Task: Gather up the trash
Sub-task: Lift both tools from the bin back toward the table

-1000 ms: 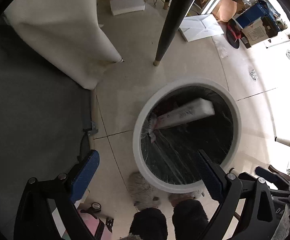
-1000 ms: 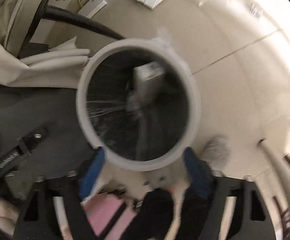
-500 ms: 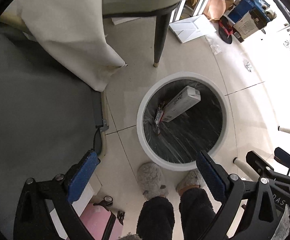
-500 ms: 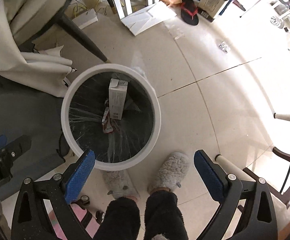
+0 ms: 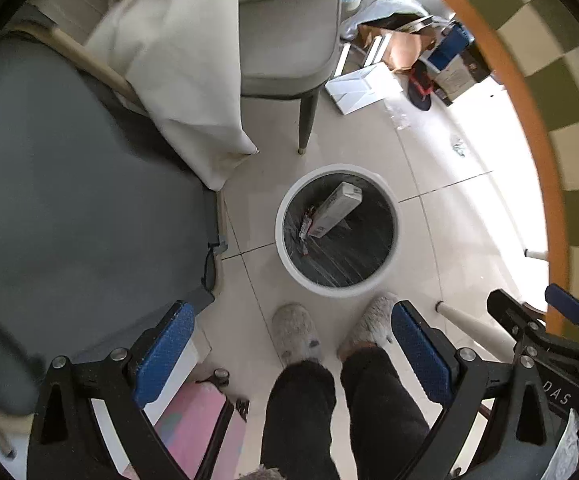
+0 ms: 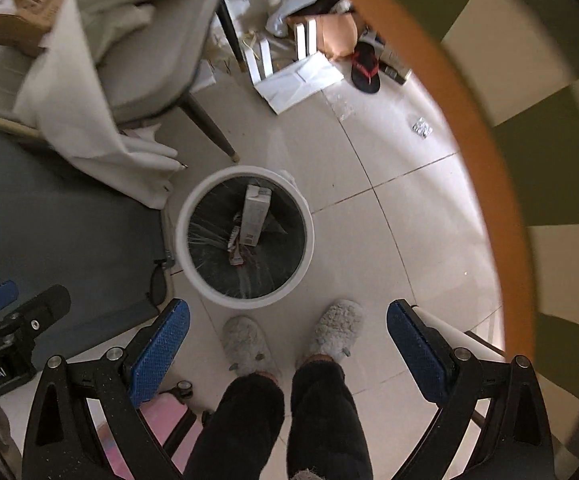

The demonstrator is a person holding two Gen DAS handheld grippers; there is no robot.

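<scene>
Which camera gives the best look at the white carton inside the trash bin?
The right wrist view: the white carton shows its long face and end flap, leaning in the trash bin. The left wrist view shows the same carton equally unobstructed, but lying diagonally.

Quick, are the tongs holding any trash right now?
Left tongs: open, holding nothing.
Right tongs: open, holding nothing.

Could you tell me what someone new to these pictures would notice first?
Probably the round white trash bin with a black liner, on the pale tiled floor just ahead of the person's fuzzy grey slippers. A long white carton leans inside it beside a small crumpled wrapper. Next, the open, empty left gripper and right gripper framing each view, and the orange-rimmed, green-checked table edge.
</scene>
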